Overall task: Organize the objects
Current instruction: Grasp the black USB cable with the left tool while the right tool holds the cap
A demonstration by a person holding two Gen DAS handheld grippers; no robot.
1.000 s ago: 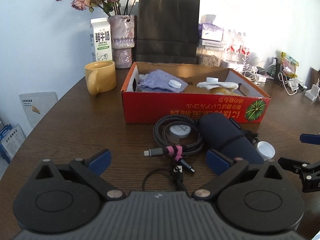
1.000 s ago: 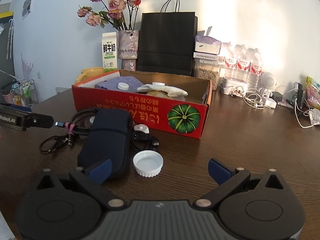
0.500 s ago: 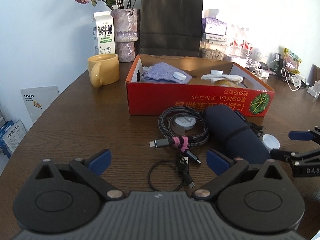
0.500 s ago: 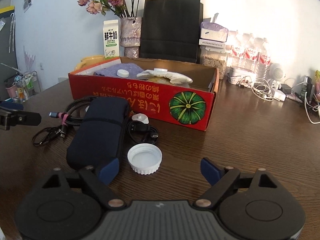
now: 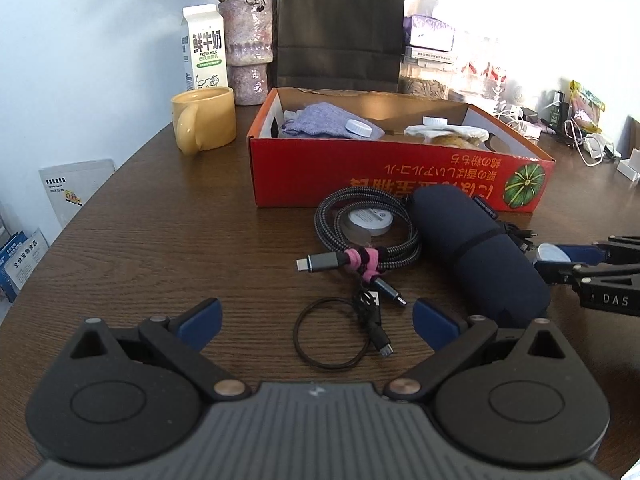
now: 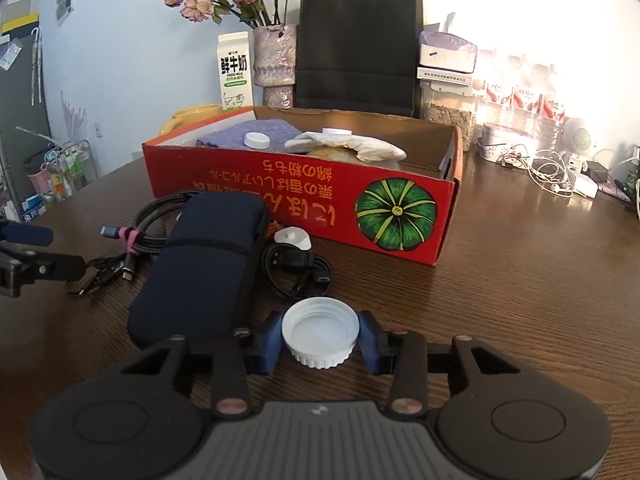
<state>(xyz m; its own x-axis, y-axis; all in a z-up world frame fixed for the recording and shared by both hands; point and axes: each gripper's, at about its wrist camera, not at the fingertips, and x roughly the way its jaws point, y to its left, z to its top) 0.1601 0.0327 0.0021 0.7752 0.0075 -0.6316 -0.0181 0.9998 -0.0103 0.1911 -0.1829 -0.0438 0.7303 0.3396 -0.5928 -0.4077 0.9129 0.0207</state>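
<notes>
A white screw cap (image 6: 320,322) lies open side up on the wooden table, between the blue pads (image 6: 272,340) of my right gripper (image 6: 320,340). Its jaws are closing and both pads touch the cap's sides. In the left wrist view that gripper (image 5: 568,258) shows at the right edge with the cap (image 5: 554,252). A navy pouch (image 6: 208,256) lies just left of it. My left gripper (image 5: 316,320) stands open over a black ring (image 5: 330,334) and a small cable, holding nothing. The red cardboard box (image 6: 280,184) behind holds a purple cloth, white caps and a glove.
A coiled braided cable (image 5: 360,240) with a pink tie and a black charger cable (image 6: 296,268) lie before the box. A yellow mug (image 5: 204,122), milk carton (image 5: 204,54), vase and black paper bag (image 6: 356,40) stand behind. Bottles and wires crowd the far right.
My right gripper has come forward and slightly down to the white cap, and its jaws have narrowed from wide open until they touch it. The left gripper has barely moved.
</notes>
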